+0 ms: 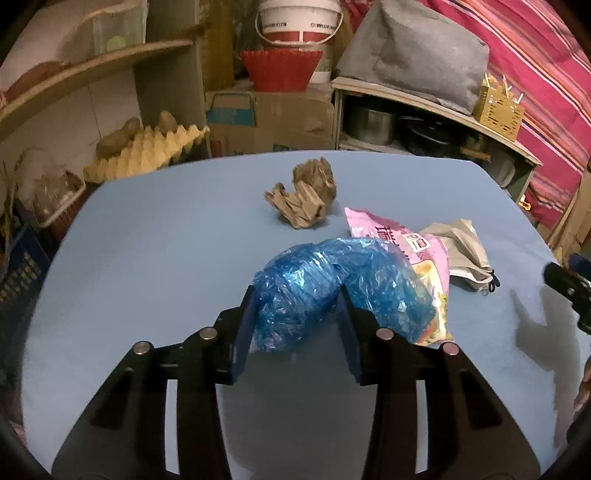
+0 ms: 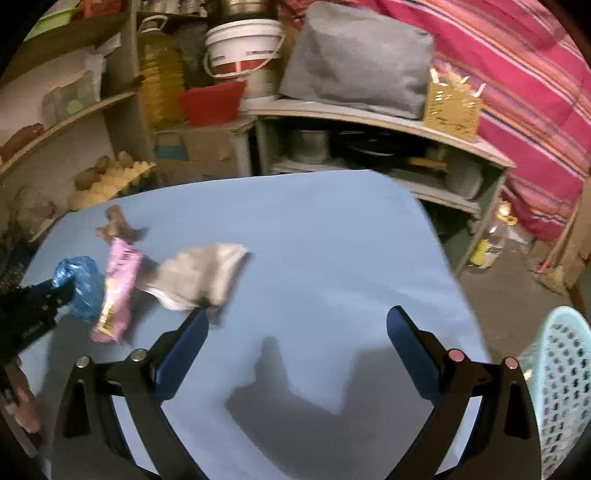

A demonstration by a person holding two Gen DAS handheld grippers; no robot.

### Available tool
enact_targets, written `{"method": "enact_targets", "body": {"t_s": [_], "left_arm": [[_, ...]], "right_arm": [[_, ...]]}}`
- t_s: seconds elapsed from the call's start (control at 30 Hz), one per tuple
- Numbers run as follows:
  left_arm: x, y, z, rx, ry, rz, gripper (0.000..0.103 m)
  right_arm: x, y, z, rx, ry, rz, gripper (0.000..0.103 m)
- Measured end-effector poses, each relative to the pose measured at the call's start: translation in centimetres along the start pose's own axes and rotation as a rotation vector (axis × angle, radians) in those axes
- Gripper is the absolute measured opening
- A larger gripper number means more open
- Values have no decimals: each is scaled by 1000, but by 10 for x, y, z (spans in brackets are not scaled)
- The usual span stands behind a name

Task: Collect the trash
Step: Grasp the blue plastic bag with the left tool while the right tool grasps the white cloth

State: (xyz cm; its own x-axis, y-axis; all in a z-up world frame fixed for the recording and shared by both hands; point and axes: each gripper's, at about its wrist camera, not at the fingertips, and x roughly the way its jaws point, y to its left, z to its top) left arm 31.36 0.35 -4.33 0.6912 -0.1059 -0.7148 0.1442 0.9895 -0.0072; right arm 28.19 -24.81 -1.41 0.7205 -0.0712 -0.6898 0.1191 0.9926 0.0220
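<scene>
On the blue table (image 1: 147, 258) lie a crumpled blue plastic bag (image 1: 332, 288), a pink snack wrapper (image 1: 384, 232), a grey cloth-like piece (image 1: 461, 247) and a crumpled brown paper wad (image 1: 306, 195). My left gripper (image 1: 295, 306) is shut on the near end of the blue bag. My right gripper (image 2: 295, 328) is open and empty above bare table, right of the grey piece (image 2: 207, 277). The right wrist view also shows the wrapper (image 2: 118, 291), the blue bag (image 2: 81, 284) and the left gripper (image 2: 33, 310).
A pale blue perforated basket (image 2: 561, 387) stands off the table's right edge. Shelves with pots (image 1: 373, 125), a grey bag (image 1: 413, 55), a red basket (image 1: 280, 70), a white bucket (image 1: 299, 22) and an egg tray (image 1: 147, 151) crowd the back.
</scene>
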Motion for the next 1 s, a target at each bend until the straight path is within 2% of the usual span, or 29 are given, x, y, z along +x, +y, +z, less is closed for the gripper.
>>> {"method": "enact_targets", "body": {"t_s": [0.1, 0.33, 0.43, 0.5, 0.53, 0.7, 0.8, 1.0], "left_arm": [[-6, 9, 4, 4, -20, 14, 40], [-13, 41, 15, -81, -37, 20, 40], [-14, 46, 16, -81, -43, 46, 40], [-13, 47, 15, -80, -42, 55, 40], [-13, 48, 16, -83, -40, 53, 40], [-12, 47, 17, -85, -37, 55, 40], [-14, 43, 17, -79, -43, 53, 40], [-25, 27, 11, -60, -60, 52, 40]], "right_arm": [[12, 23, 1, -27, 20, -4, 95], [37, 56, 14, -49, 21, -4, 93], [53, 67, 13, -95, 57, -22, 72], [62, 68, 11, -92, 93, -6, 52], [64, 67, 10, -86, 103, 14, 49], [59, 64, 7, -89, 96, 80, 20], [51, 51, 6, -48, 76, 108, 18], [30, 27, 5, -34, 27, 84, 18]]}}
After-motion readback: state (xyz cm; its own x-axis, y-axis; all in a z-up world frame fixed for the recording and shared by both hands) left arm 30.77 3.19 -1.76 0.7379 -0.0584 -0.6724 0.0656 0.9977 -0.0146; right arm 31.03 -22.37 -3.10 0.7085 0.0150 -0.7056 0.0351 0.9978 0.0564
